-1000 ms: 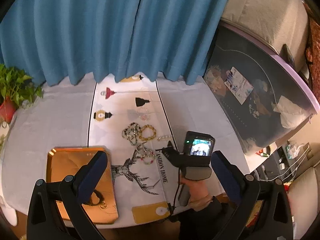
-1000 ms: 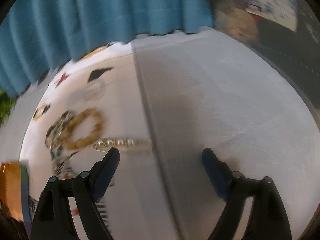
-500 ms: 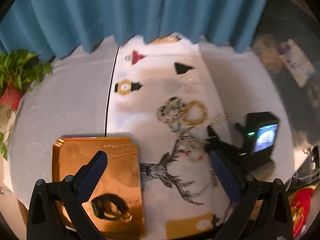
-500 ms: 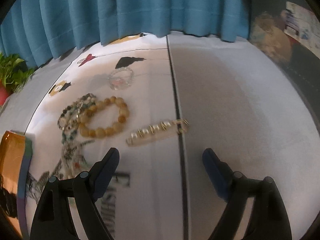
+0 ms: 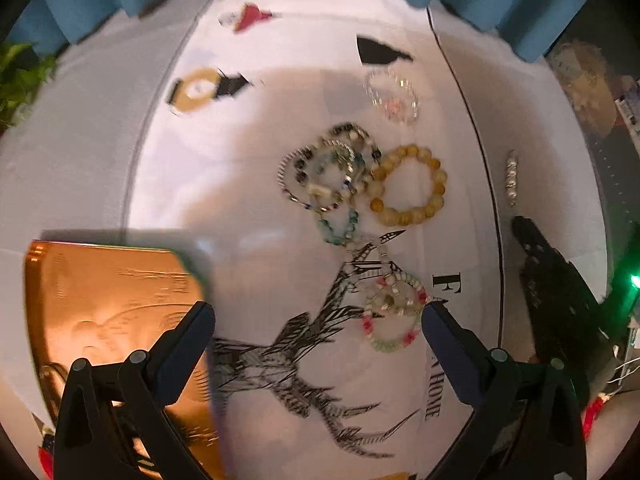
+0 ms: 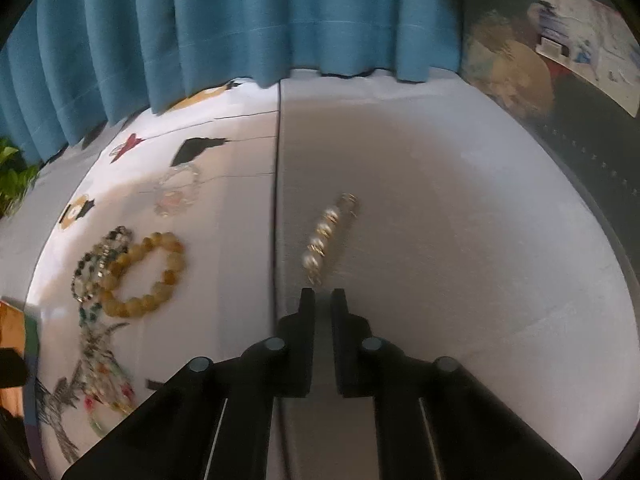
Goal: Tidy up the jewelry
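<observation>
Right gripper (image 6: 323, 294) pinching only the near tip of the pearl-and-gold bracelet (image 6: 327, 233); risking slipping. Left gripper (image 5: 318, 318) hovering spread, empty.

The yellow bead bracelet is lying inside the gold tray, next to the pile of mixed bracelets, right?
Not quite. The yellow bead bracelet lies on the white printed cloth, not inside the gold tray, which sits apart from it near the table's front edge. It is indeed right next to the pile of mixed bracelets. The left wrist view shows this.
</observation>
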{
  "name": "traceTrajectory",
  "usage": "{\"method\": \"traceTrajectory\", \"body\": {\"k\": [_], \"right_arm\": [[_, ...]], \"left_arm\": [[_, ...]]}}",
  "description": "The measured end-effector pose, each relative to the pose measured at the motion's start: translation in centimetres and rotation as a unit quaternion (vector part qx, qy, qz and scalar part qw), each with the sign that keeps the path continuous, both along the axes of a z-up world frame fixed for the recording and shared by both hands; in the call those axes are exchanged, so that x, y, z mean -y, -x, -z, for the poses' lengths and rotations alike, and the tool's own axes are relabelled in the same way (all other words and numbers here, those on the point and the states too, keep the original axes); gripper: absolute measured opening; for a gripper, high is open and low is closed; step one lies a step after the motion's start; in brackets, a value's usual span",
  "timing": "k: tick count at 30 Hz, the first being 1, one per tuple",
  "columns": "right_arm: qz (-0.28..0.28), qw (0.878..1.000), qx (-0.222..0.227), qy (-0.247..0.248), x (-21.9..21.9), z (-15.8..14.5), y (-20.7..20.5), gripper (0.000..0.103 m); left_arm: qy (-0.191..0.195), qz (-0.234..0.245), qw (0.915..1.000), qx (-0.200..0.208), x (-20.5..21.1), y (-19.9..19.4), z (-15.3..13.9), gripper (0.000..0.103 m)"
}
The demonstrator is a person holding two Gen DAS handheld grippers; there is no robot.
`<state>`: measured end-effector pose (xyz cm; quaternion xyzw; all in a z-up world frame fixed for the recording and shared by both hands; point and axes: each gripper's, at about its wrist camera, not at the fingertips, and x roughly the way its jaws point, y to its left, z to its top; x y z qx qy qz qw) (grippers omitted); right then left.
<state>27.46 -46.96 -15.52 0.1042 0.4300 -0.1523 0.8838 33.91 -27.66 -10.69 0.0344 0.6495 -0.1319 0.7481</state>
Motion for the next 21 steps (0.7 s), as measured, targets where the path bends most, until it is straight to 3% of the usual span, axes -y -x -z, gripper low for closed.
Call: {"method": "traceTrajectory", "body": {"k": [7, 10, 12, 13, 17, 21], "right_arm": [[0.0, 1.0, 0.012, -0.013, 0.9, 0.1, 0.4, 0.011], [0.001, 1.0, 0.015, -0.013, 0.9, 0.2, 0.6, 0.025], [0.004, 1.0, 0.014, -0.012, 0.9, 0.2, 0.6, 0.044], [0.01, 1.0, 0.017, -0.014, 1.1, 0.1, 0.8, 0.046], [0.045, 0.997, 0.051, -0.023, 2.5, -1.0, 1.7, 0.049], [0.026, 0.998, 0.041, -0.032, 2.3, -0.6, 0.8, 0.05]], "left_arm": [[0.012, -0.035, 0.9988, -0.033, 0.4, -1.6, 2.8, 0.099], [0.011, -0.041, 0.9988, -0.025, 0.3, -1.7, 3.0, 0.097], [0.01, -0.043, 0.9988, -0.019, 0.3, -1.7, 2.9, 0.096], [0.009, -0.046, 0.9988, -0.017, 0.3, -1.7, 2.9, 0.096], [0.016, -0.047, 0.9986, -0.014, 0.8, -2.2, 2.9, 0.094], [0.008, -0.036, 0.9992, -0.012, 1.5, -1.9, 2.8, 0.092]]}}
